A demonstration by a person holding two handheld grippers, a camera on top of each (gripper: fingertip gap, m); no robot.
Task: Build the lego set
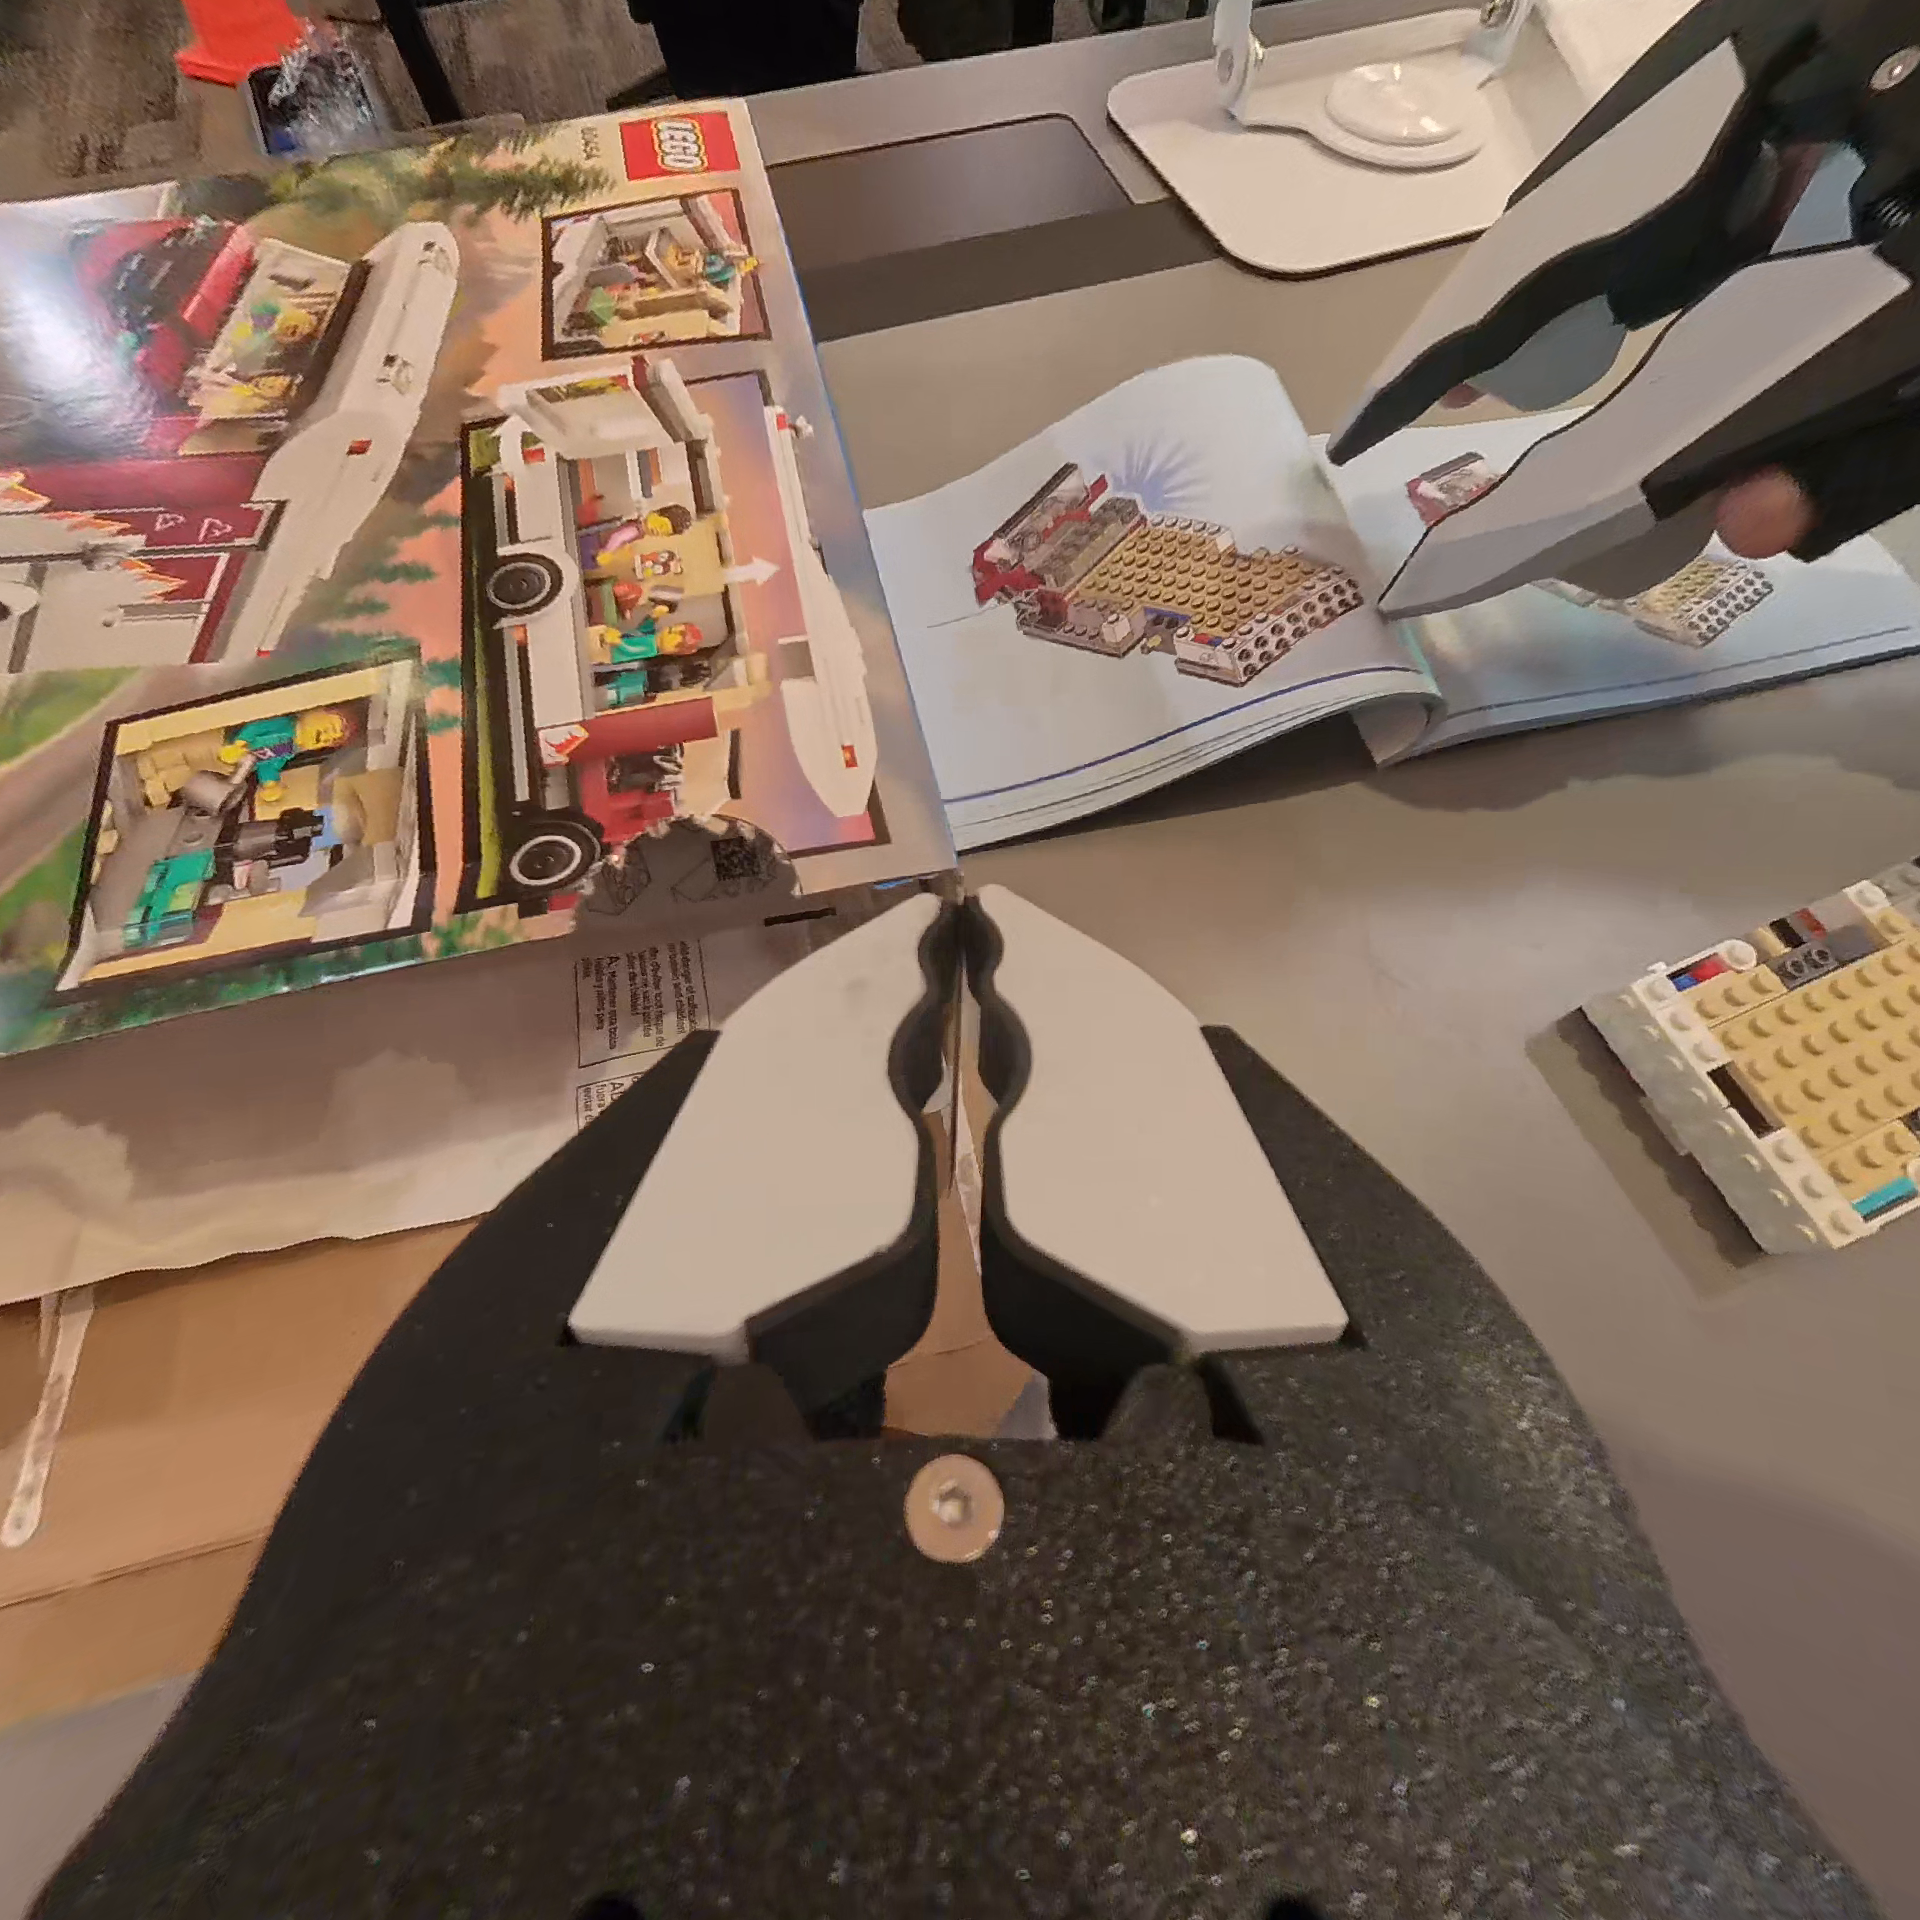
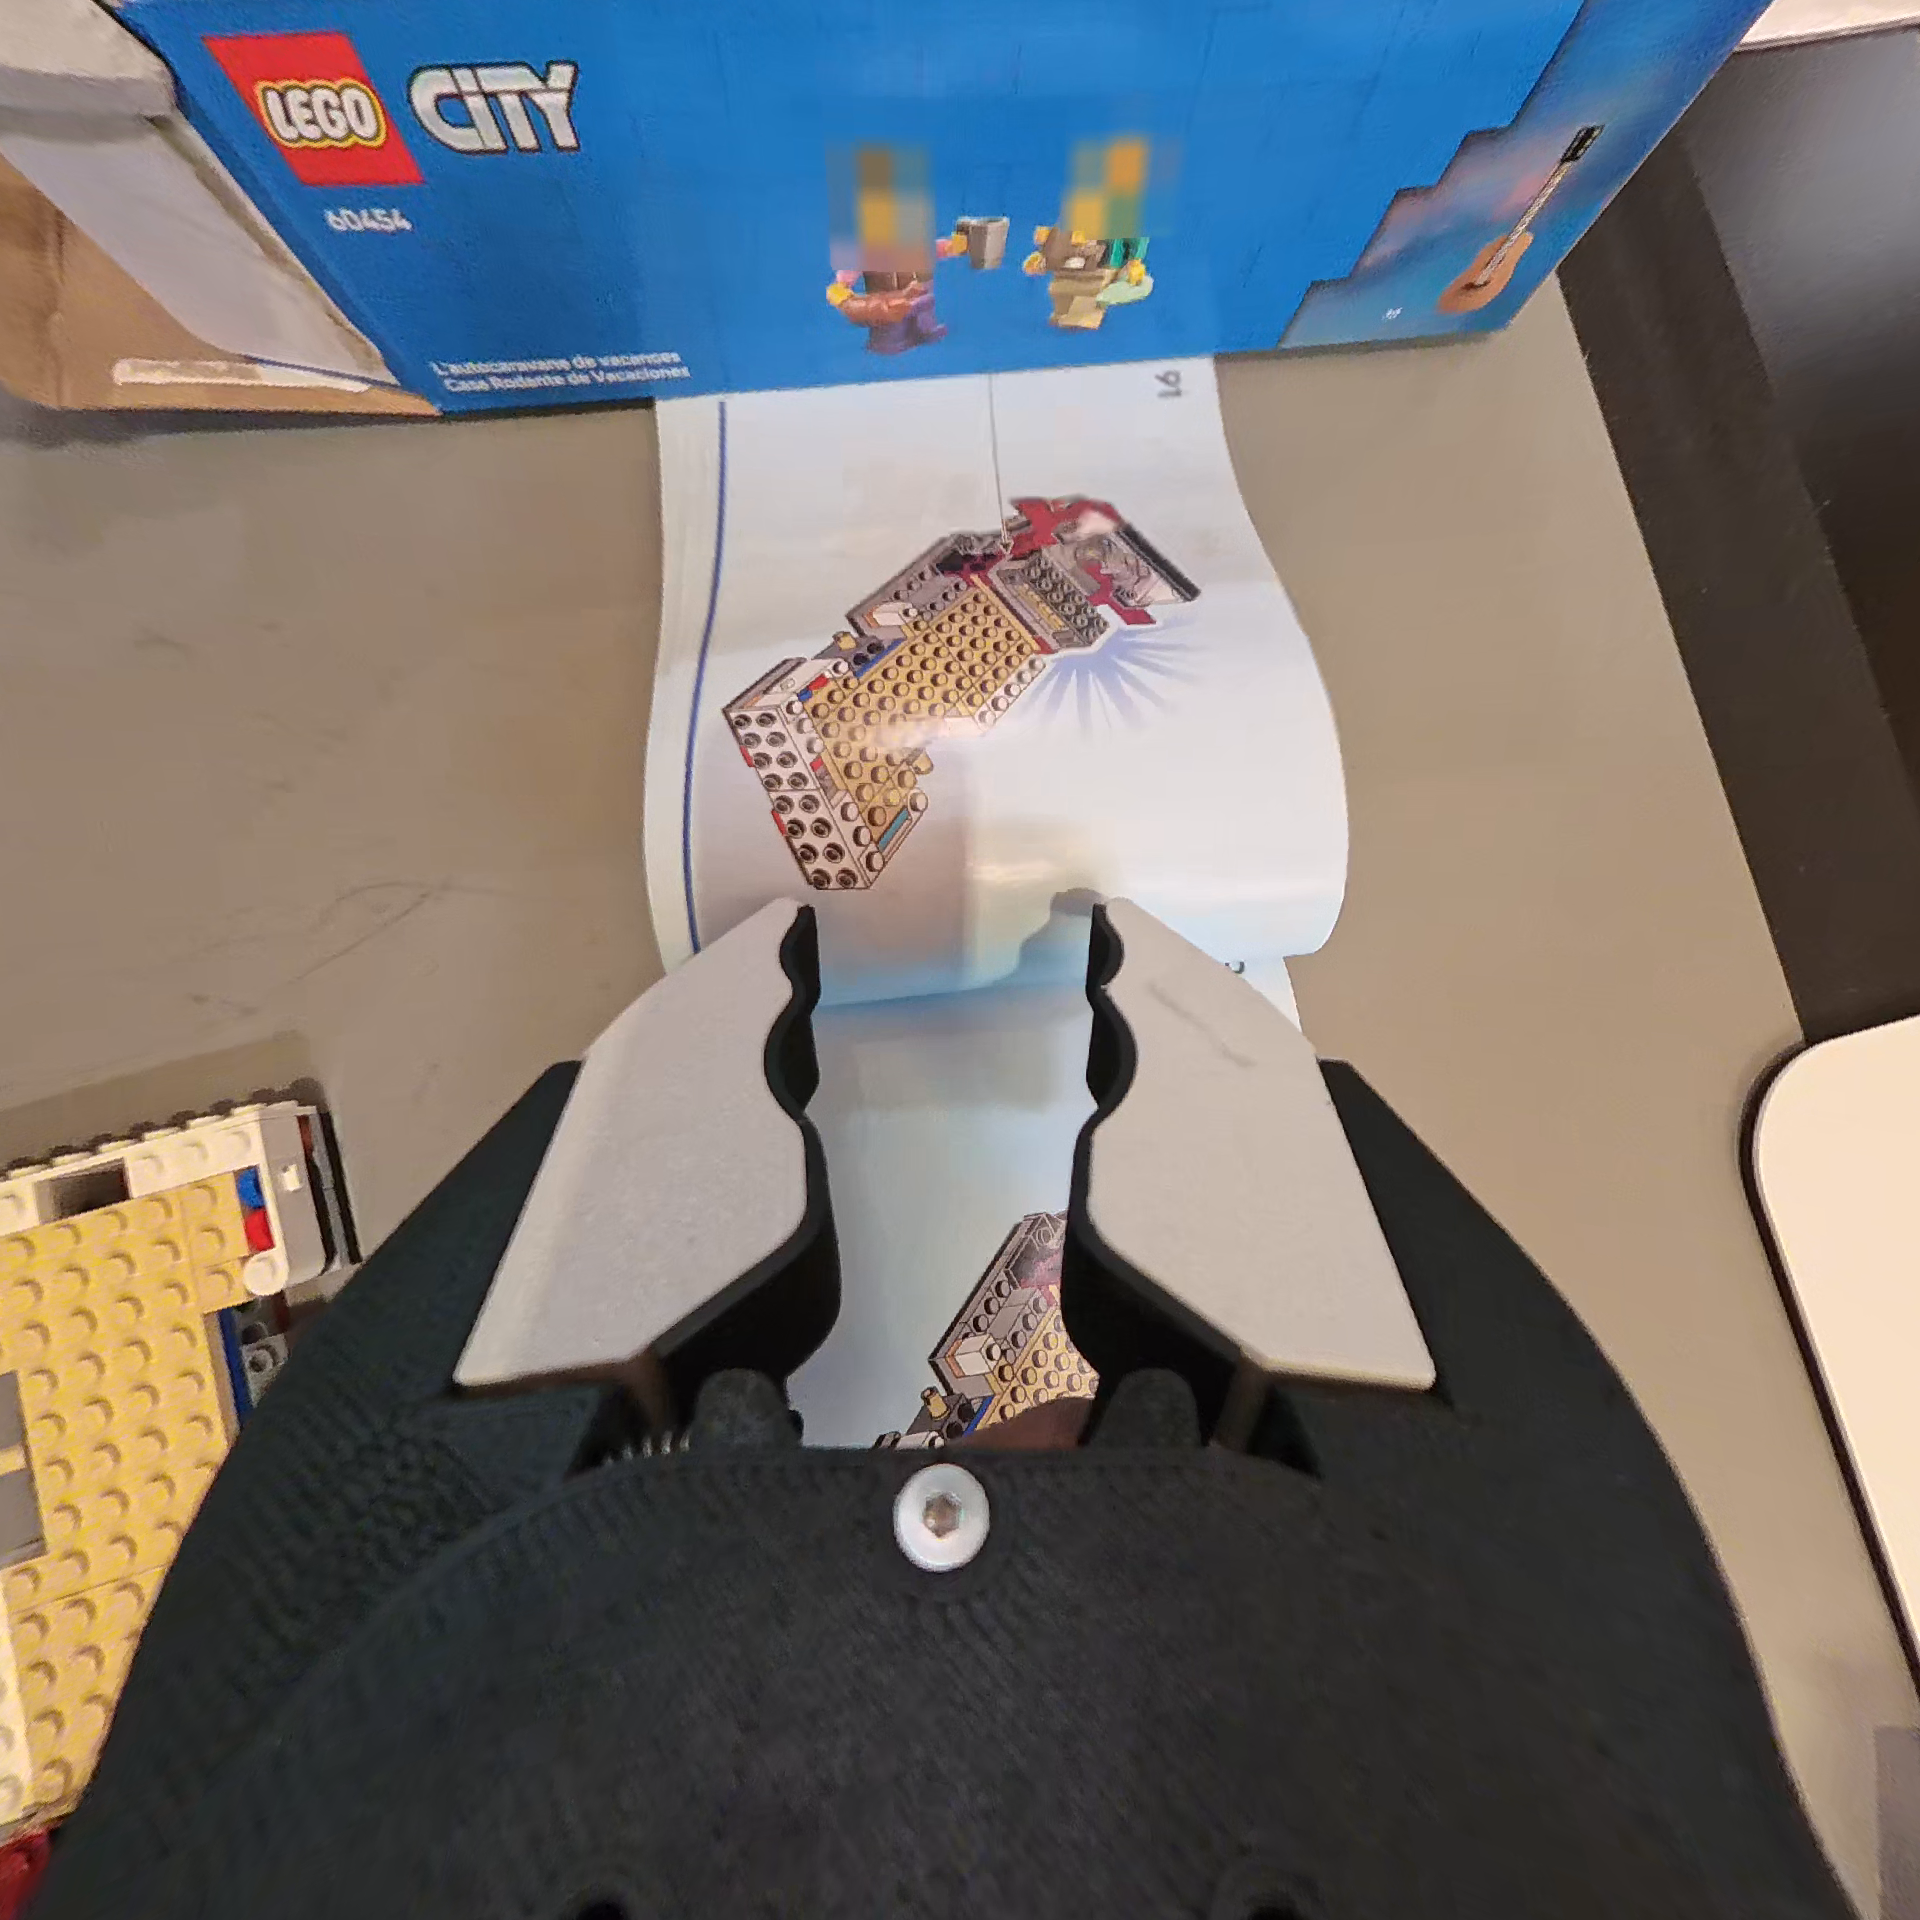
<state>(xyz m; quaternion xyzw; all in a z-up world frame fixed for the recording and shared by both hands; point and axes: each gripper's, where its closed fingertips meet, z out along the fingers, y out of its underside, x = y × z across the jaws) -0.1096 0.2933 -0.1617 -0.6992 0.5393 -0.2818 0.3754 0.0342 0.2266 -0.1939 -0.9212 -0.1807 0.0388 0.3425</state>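
My left gripper (image 1: 956,914) is shut at the near right corner of a brick-set box (image 1: 416,520) that lies flat on the grey table. A thin cardboard flap (image 1: 644,997) of the box runs edge-on between its pads. My right gripper (image 2: 951,914) is open over an open instruction booklet (image 2: 987,727), near the fold. A page arches up ahead of its fingertips, and nothing is pinched between them. The left wrist view shows the right gripper (image 1: 1366,525) open above the booklet (image 1: 1143,644), to the right of the box.
A partly built tan and white brick model (image 1: 1787,1070) sits on the table to the right; it also shows in the right wrist view (image 2: 104,1351). A white stand base (image 1: 1299,177) is at the back. The blue side of the box (image 2: 935,156) rises behind the booklet. About 15 centimetres separates my left fingertips from my right.
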